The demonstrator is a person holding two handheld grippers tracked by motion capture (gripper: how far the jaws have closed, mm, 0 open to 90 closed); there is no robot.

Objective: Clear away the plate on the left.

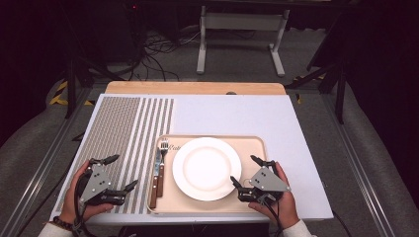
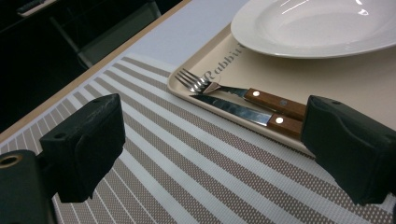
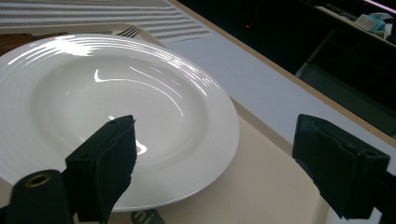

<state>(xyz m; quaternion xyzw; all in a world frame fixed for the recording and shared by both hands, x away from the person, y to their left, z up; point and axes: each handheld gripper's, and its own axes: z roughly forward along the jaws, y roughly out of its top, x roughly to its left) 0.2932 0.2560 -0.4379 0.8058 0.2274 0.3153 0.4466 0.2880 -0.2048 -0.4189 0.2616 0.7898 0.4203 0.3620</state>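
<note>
Table's lit bright from overhead, room behind is near black. Glare streaks on the glossy round white plate (image 3: 116, 116). Close-up black jaws look a bit soft.

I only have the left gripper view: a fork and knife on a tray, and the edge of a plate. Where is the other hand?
Observer: In the high view the right tongs sit at the right rim of the white plate, jaws open and holding nothing.
Operator: Is there any food on that plate?
Observer: No. The right gripper view shows the plate bare and glossy.
Operator: What is my own gripper above?
Observer: The high view places the left tongs over the striped placemat, left of the tray, also open.
</note>
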